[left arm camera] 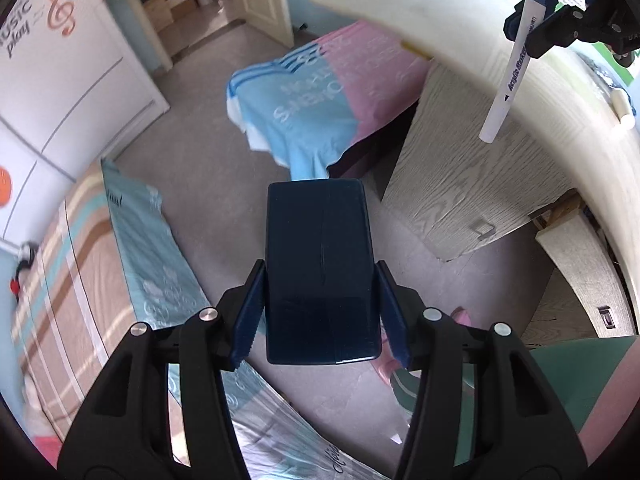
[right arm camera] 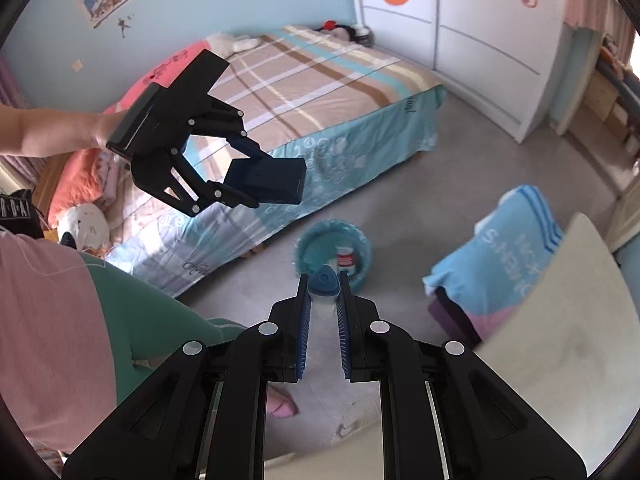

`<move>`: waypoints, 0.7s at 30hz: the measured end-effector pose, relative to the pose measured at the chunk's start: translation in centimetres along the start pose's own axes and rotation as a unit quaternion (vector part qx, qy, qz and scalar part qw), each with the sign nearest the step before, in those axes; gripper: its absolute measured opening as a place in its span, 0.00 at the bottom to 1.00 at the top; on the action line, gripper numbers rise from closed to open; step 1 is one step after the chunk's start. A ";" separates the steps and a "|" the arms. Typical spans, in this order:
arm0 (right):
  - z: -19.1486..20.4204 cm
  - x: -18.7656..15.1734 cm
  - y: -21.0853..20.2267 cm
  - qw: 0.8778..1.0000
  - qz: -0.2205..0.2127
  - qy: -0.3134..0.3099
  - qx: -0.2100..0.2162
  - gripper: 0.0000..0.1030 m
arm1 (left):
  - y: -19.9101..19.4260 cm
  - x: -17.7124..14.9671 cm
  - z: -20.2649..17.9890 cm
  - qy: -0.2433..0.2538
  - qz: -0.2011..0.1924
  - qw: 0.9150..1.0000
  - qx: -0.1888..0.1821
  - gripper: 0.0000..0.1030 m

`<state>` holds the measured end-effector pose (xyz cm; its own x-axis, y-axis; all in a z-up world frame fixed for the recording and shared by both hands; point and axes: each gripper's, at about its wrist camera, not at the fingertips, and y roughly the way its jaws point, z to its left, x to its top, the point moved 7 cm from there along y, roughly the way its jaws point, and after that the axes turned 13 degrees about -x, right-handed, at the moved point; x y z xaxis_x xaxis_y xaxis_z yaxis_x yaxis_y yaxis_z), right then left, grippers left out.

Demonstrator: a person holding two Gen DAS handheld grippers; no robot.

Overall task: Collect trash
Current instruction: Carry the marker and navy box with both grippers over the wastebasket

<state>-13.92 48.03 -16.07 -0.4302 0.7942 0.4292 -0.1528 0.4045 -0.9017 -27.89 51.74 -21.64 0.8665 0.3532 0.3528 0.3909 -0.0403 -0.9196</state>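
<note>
My left gripper (left arm camera: 320, 312) is shut on a dark blue rectangular box (left arm camera: 320, 268) and holds it in the air above the floor; the gripper shows in the right wrist view (right arm camera: 256, 184) too, with the box (right arm camera: 266, 180). My right gripper (right arm camera: 324, 292) is shut on a white marker with a blue cap (right arm camera: 323, 286); in the left wrist view the marker (left arm camera: 510, 68) hangs down from that gripper (left arm camera: 548, 12) at the top right. A teal basin (right arm camera: 334, 254) stands on the floor below, with a small can (right arm camera: 345, 260) inside it.
A bed with a striped cover (right arm camera: 304, 84) stands to the left. A low stool under a blue and pink cloth (right arm camera: 508, 252) is at the right, next to a pale desk (right arm camera: 568, 340). A white wardrobe (right arm camera: 492, 32) lines the far wall. My legs and pink slipper (right arm camera: 282, 404) are below.
</note>
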 end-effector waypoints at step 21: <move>4.3 3.7 33.0 0.978 0.102 0.169 0.072 0.13 | 18.5 -11.9 13.2 -0.130 0.092 0.986 -0.048 0.49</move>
<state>-24.40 62.36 -44.50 -0.1506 0.9660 0.2103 -0.2289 0.1728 -0.9580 -35.11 59.15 -45.11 0.8215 0.5585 0.1148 0.2733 -0.2089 -0.9390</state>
